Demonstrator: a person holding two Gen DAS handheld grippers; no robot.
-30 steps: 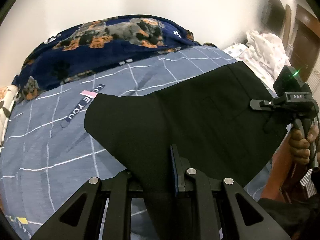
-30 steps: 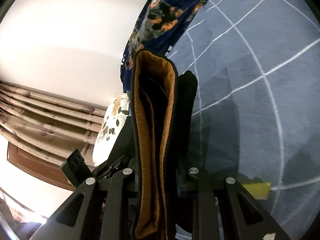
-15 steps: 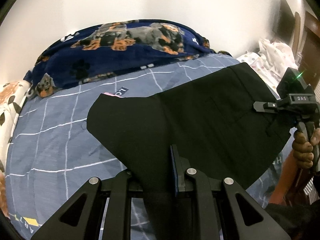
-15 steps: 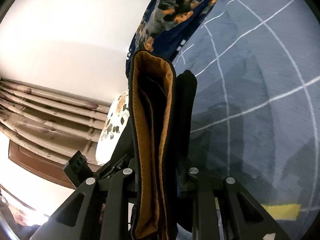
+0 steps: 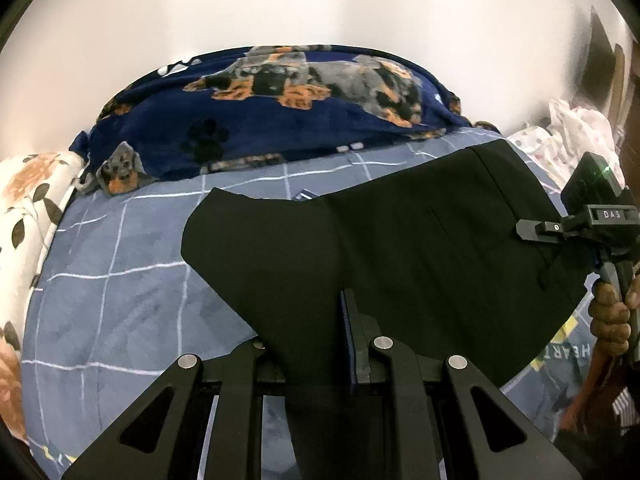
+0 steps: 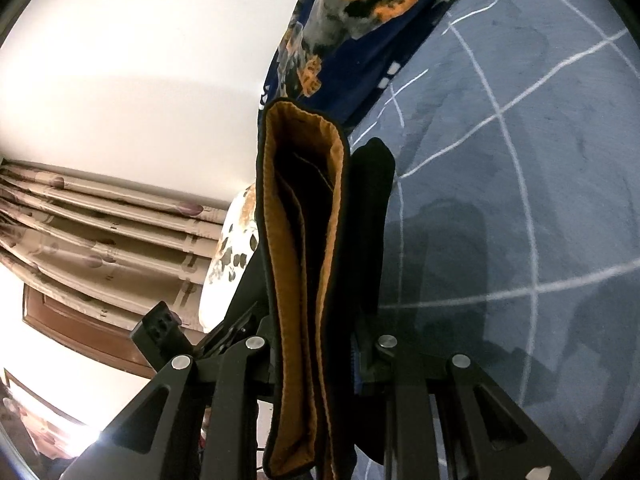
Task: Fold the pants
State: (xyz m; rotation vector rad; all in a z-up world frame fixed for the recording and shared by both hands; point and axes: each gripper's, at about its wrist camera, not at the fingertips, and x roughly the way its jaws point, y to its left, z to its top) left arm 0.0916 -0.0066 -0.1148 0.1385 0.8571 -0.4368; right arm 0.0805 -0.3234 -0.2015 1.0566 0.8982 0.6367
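Note:
Black pants (image 5: 400,248) hang spread between my two grippers above the blue checked bedspread (image 5: 120,300). My left gripper (image 5: 316,340) is shut on the near edge of the pants. My right gripper shows at the right of the left wrist view (image 5: 560,228), held in a hand, pinching the waist end. In the right wrist view my right gripper (image 6: 340,280) is shut on the waistband (image 6: 304,264), whose orange-brown lining stands upright between the fingers.
A navy dog-print blanket (image 5: 280,112) lies bunched along the wall at the head of the bed. A floral pillow (image 5: 28,216) sits at the left. White dotted cloth (image 5: 568,136) is piled at the right. Curtains (image 6: 100,220) hang beyond the bed.
Both grippers have carried the pants further over the bed, toward the dog-print blanket. The pants now cover the text label on the bedspread. Both grips are unchanged.

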